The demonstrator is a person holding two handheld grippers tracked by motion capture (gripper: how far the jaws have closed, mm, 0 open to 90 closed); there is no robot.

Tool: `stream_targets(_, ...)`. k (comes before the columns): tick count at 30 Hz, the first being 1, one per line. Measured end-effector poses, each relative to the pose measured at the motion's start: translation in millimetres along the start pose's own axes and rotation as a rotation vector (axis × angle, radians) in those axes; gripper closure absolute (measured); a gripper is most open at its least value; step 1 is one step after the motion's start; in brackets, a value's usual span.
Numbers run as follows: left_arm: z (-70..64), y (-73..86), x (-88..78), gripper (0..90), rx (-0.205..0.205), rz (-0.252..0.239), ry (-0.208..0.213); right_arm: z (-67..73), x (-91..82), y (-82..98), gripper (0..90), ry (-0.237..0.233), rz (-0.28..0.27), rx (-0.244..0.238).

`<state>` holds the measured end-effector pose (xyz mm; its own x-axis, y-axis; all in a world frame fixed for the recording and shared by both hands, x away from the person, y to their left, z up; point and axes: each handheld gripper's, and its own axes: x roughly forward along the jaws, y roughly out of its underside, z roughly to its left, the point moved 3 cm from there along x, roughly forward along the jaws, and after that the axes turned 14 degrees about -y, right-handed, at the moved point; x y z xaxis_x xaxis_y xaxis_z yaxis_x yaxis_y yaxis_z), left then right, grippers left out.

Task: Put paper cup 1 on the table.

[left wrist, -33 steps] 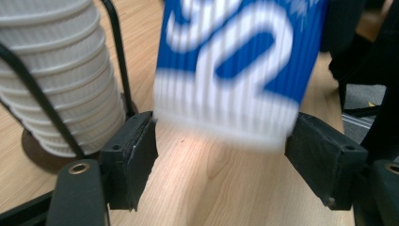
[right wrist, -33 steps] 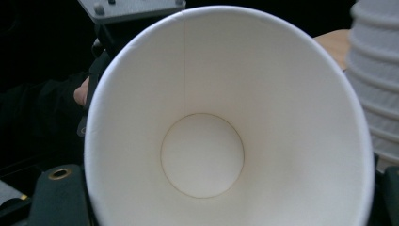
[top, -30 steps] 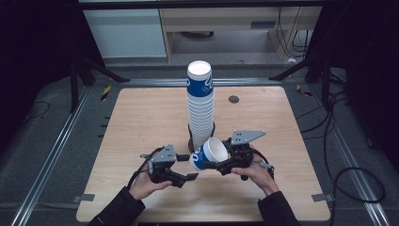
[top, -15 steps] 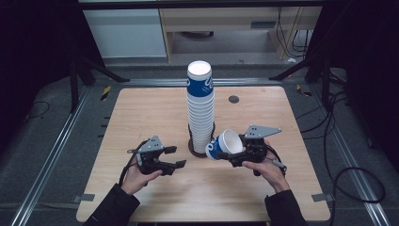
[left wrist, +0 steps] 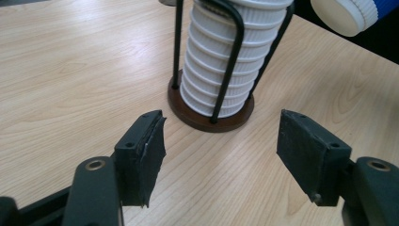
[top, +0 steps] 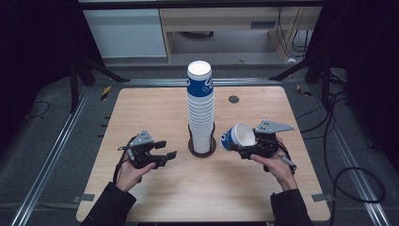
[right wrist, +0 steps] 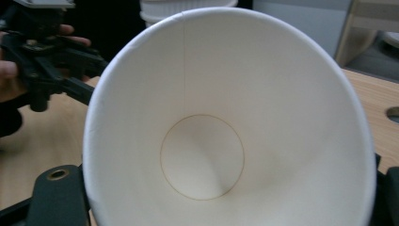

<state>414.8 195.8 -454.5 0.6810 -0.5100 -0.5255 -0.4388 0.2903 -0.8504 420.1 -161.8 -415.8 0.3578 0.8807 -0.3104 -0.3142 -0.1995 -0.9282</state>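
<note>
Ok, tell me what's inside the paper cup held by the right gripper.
The paper cup is empty: its white inner wall, a side seam and the round bottom show, with nothing lying in it. The right gripper holds it tilted; the cup's wall covers the jaws' pads.

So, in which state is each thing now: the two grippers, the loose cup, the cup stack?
left gripper: jaws apart, just been closing, nothing between them.
right gripper: shut on the loose cup.
loose cup: held on its side, empty.
cup stack: upright in its wire holder.
</note>
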Motion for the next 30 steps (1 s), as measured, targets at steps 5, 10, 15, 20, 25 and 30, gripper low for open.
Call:
stream_targets(5,6.3,0.3,-1.2,32.0,-0.019,-0.001,-0.019,-9.0,-2.5,1.4,19.3,0.072,0.027,0.014)
stream_targets(10,10.4,0.6,-0.7,32.1,-0.027,0.011,-0.037,-16.8,-8.4,2.3,19.3,0.15,0.048,0.022)
stream_targets(15,16.2,-1.6,-3.7,32.1,-0.039,0.008,-0.058,-25.0,-14.6,1.1,19.4,0.216,0.069,0.029)
stream_targets(20,21.8,-3.4,-7.1,32.1,-0.041,0.004,-0.073,-32.4,-18.6,0.1,19.7,0.254,0.092,0.044)
stream_targets(25,25.3,-3.3,-8.2,32.1,-0.046,0.009,-0.083,-39.0,-22.5,-5.2,19.6,0.301,0.115,0.036)
stream_targets(30,26.1,-1.7,-6.3,32.1,-0.042,0.021,-0.091,-49.6,-22.6,-9.1,19.6,0.357,0.157,0.036)
